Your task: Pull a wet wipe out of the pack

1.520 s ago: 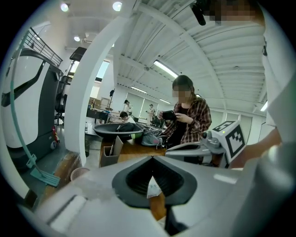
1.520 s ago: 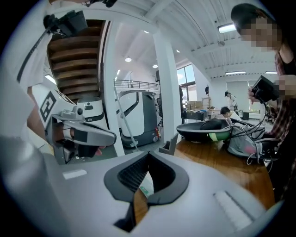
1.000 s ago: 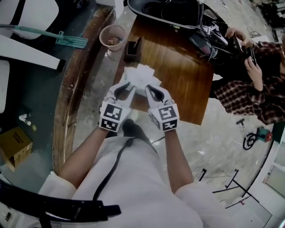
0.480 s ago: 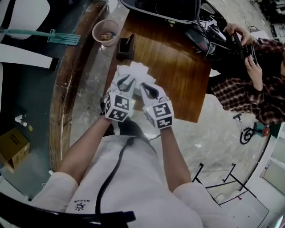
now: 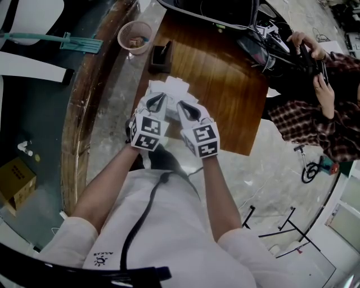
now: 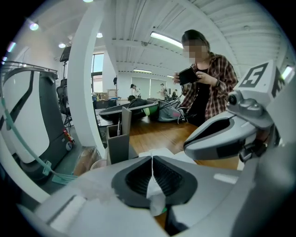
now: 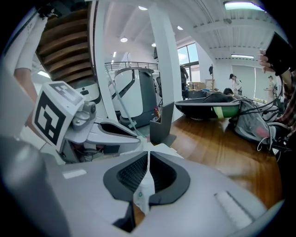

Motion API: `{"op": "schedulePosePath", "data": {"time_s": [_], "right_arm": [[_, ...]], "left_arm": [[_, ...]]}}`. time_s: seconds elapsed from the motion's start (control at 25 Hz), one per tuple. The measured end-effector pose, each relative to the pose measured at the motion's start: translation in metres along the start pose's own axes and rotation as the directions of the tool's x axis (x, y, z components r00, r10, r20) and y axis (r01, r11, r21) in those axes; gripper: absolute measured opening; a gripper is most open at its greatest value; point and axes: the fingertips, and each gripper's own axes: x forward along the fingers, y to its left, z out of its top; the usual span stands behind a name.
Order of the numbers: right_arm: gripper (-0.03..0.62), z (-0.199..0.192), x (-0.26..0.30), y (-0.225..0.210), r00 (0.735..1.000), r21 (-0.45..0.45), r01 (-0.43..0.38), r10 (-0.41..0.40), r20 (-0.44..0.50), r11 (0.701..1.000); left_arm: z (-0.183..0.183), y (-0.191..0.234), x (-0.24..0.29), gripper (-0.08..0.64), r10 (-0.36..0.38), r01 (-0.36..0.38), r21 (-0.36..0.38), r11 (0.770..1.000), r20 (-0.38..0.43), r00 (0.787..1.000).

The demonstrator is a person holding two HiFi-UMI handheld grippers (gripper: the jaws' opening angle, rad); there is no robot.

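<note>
A white, flat wet-wipe item (image 5: 170, 90) lies at the near left corner of the wooden table (image 5: 225, 95). Whether it is the pack or a spread wipe I cannot tell. My left gripper (image 5: 156, 102) and right gripper (image 5: 188, 108) sit side by side at its near edge. In the left gripper view the left gripper (image 6: 151, 173) is shut on a thin white edge with a green trace below. The right gripper (image 7: 146, 172) likewise pinches a thin white strip, and beside it the left gripper (image 7: 111, 132) shows.
A grey pen holder (image 5: 160, 58) stands just beyond the white item, and a pinkish cup (image 5: 135, 37) sits farther left. A black bag with cables (image 5: 214, 11) fills the table's far end. A person in a plaid shirt (image 5: 315, 112) stands at the right.
Both grippers have sunk a little toward the table, the left one more, each still pinching the white material. They stand slightly closer together.
</note>
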Motion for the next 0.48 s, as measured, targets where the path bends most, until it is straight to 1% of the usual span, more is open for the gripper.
{"op": "schedulePosePath", "data": {"time_s": [0.16, 0.28, 0.48], "right_arm": [[0.022, 0.0, 0.005, -0.001, 1.0, -0.001, -0.009, 0.009, -0.007, 1.0], [0.047, -0.001, 0.01, 0.0, 0.999, -0.001, -0.023, 0.023, -0.025, 1.0], [0.066, -0.004, 0.018, 0.004, 0.998, 0.003, -0.045, 0.045, -0.051, 0.999]], "left_arm": [[0.0, 0.006, -0.001, 0.006, 0.005, -0.004, -0.087, 0.996, 0.005, 1.0], [0.001, 0.013, -0.002, 0.006, 0.014, -0.014, -0.116, 0.993, 0.003, 1.0], [-0.006, 0.018, -0.003, 0.006, 0.016, -0.016, -0.16, 0.987, -0.007, 1.0]]}}
